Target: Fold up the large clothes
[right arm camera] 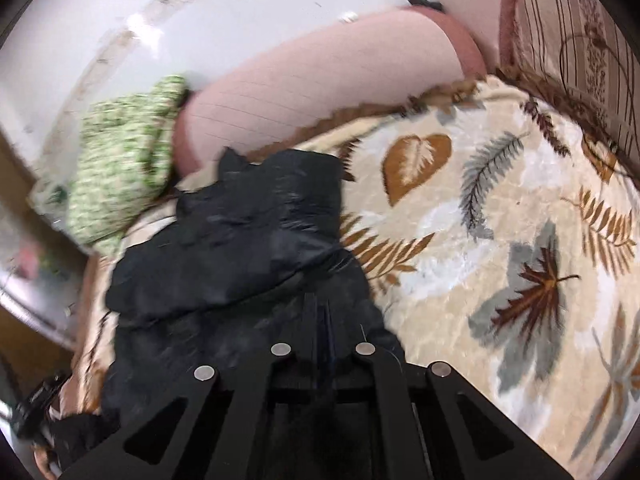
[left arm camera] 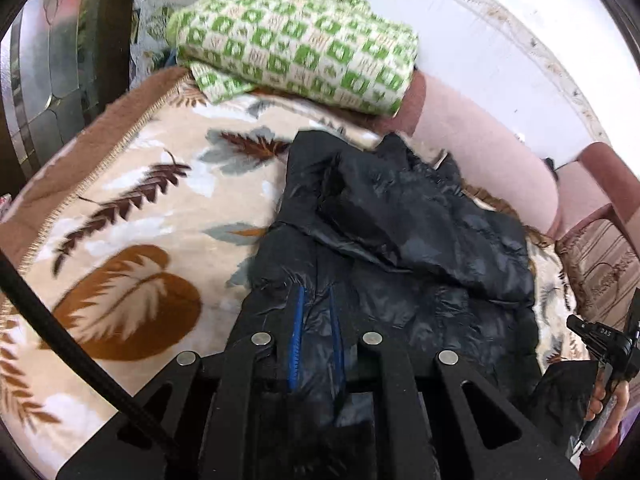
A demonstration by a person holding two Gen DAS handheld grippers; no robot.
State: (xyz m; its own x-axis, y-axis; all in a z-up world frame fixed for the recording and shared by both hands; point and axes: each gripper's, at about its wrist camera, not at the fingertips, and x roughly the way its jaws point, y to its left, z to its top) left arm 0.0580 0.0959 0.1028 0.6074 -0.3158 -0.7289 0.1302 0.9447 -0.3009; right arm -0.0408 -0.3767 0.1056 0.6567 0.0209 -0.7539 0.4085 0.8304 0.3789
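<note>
Puffy black jacket (left arm camera: 400,220) (glossy, crumpled), plush leaf-print blanket (left arm camera: 140,208)

A home bedroom: leaf-print fleece blanket (right arm camera: 500,208) on a bed, pink bolster (right arm camera: 320,92), folded green-checked blanket (left arm camera: 296,36).

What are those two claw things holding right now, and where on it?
Both are shut on the black puffy jacket. The left gripper pinches its near edge; the right gripper also grips the near edge, further along.

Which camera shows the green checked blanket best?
The left wrist view: the blanket is sharp, its checks clear, lying folded at the bed's head. The right wrist view shows it blurred at the left.
</note>
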